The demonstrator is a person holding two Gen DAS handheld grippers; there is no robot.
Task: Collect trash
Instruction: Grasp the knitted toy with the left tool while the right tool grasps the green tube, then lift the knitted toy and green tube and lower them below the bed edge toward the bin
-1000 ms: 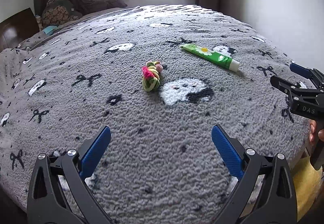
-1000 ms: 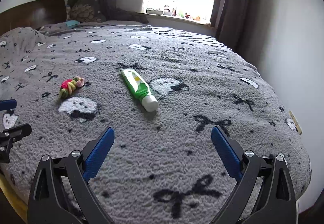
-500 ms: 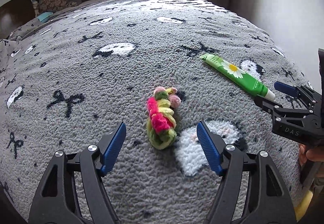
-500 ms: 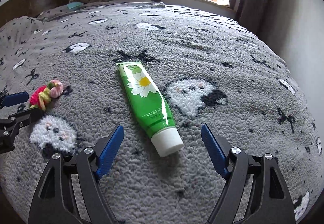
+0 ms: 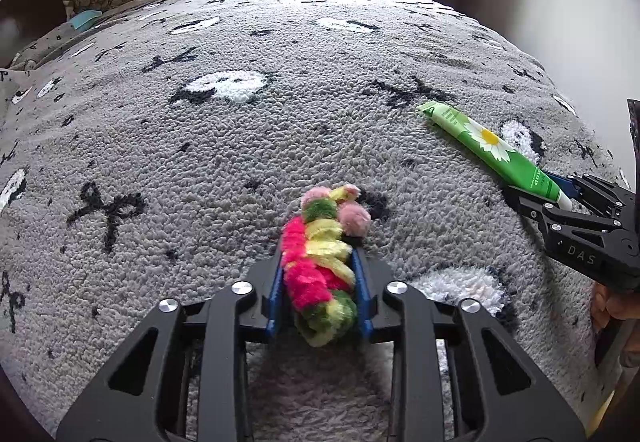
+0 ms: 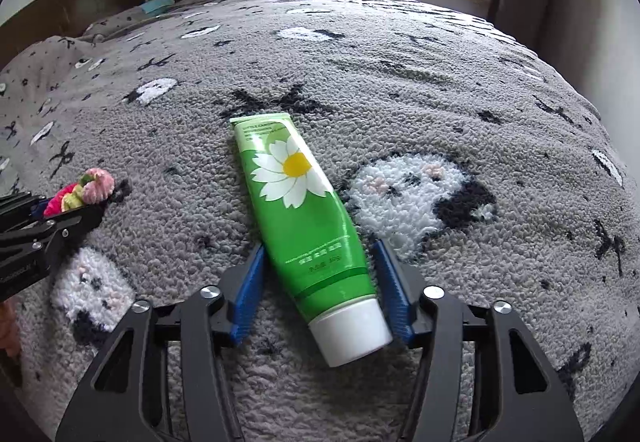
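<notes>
At the left, the left gripper [image 5: 318,282] is set low over the grey patterned blanket [image 5: 240,170], and a fuzzy pink, yellow and green yarn bundle [image 5: 320,262] is lodged between its blue pads [image 5: 275,294]. The jaws are closing, and the pads are seen pressed against both flanks of the bundle, so it is judged to be gripped, though it is not yet lifted from the pile. The bundle is taken across its narrow width, probably because that way the soft yarn can be squeezed firmly; its far pompom end is left projecting beyond the fingertips.

Further right, the green tube [image 6: 304,218] with a daisy print is laid on the blanket with its white cap towards the right gripper [image 6: 320,290]. It is straddled just above the cap, where the body is fullest and a hold is least likely to slip. These jaws are closing too; the left pad appears to touch the tube's side and the right pad [image 6: 394,294] appears to rest at the shoulder by the cap, but whether real pressure is applied cannot be told for certain.

The two grippers are kept well apart, so a straight lift of each seems unobstructed. Ample open blanket lies ahead of both. To the right, the bed's edge falls away beside a pale wall [image 6: 616,22]; at the far side, cushions and a window are seen. No bin is visible, so the drop-off place cannot be told
</notes>
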